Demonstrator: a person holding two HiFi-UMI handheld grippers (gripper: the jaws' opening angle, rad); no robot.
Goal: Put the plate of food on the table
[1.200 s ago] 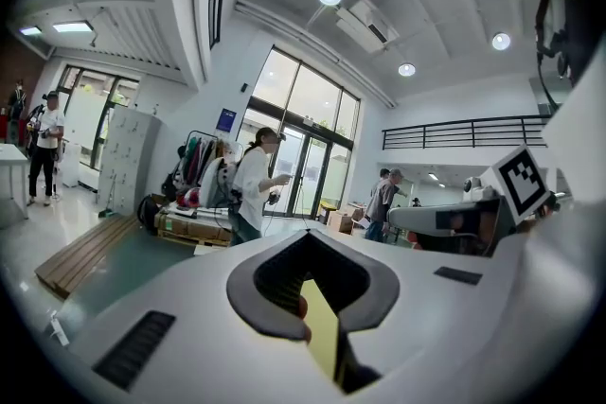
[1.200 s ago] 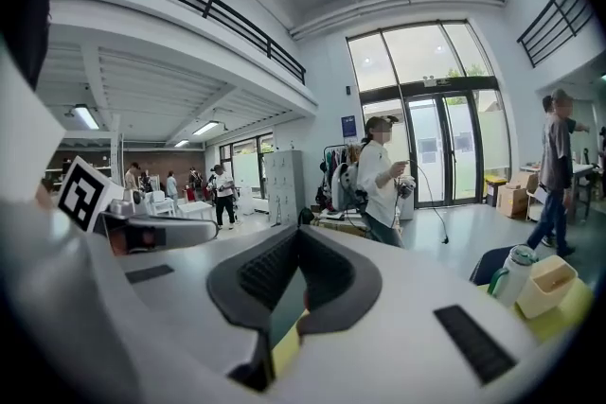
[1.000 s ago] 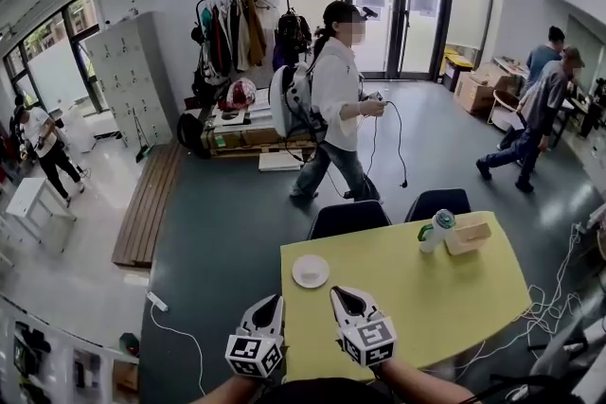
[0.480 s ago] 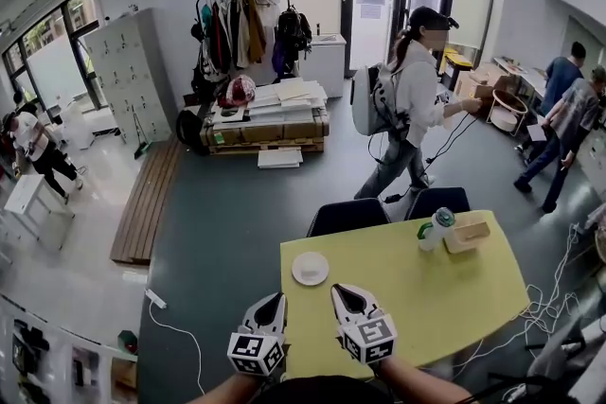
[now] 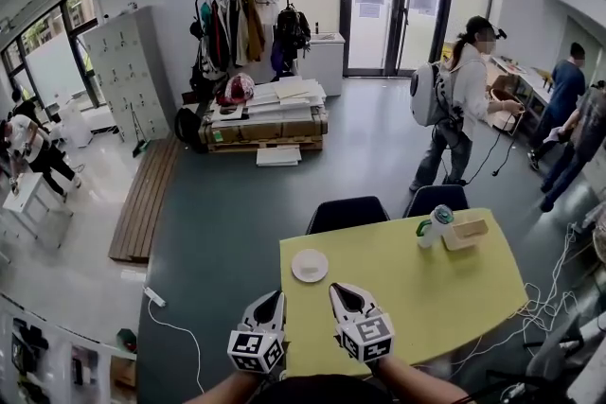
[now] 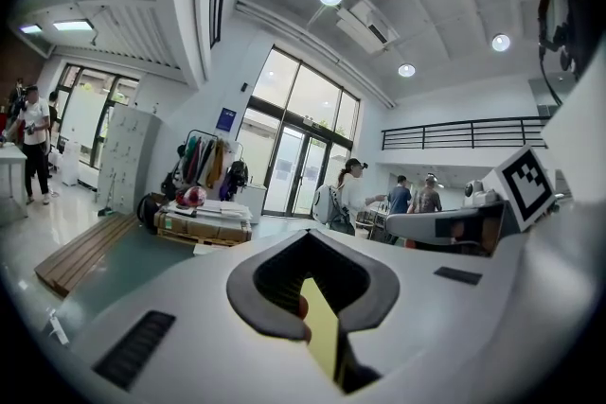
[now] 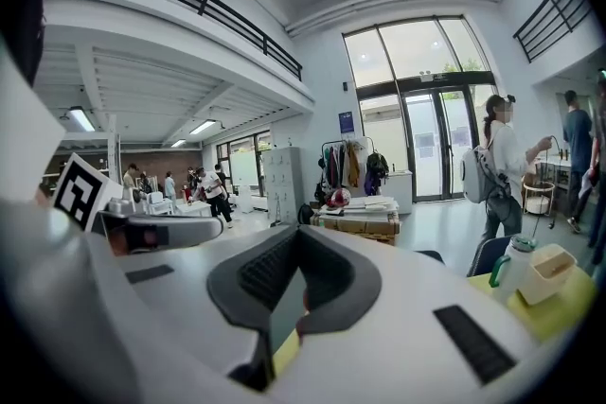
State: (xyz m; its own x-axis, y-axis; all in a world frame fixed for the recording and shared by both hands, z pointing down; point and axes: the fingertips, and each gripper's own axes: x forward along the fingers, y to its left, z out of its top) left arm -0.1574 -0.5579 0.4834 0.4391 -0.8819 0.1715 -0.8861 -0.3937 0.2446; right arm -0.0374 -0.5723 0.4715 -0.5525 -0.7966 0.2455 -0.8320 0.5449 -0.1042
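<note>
Two grippers are held side by side at the near edge of one yellow table (image 5: 426, 298). The left gripper (image 5: 269, 300) and the right gripper (image 5: 340, 292) are each seen with jaws pressed together, nothing between them. One white plate (image 5: 310, 267) is set on the table just beyond them, touched by neither. Two dark chairs (image 5: 347, 215) are tucked at the far side. One bottle (image 5: 435, 228) and one beige box (image 5: 466, 235) are placed together near the far edge.

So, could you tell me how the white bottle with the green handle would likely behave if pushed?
The bottle stands upright, tall and narrow, so a push near its top would probably tip it. Its rounded body would likely roll once down. The beige box close beside it might block a fall that way.
</note>
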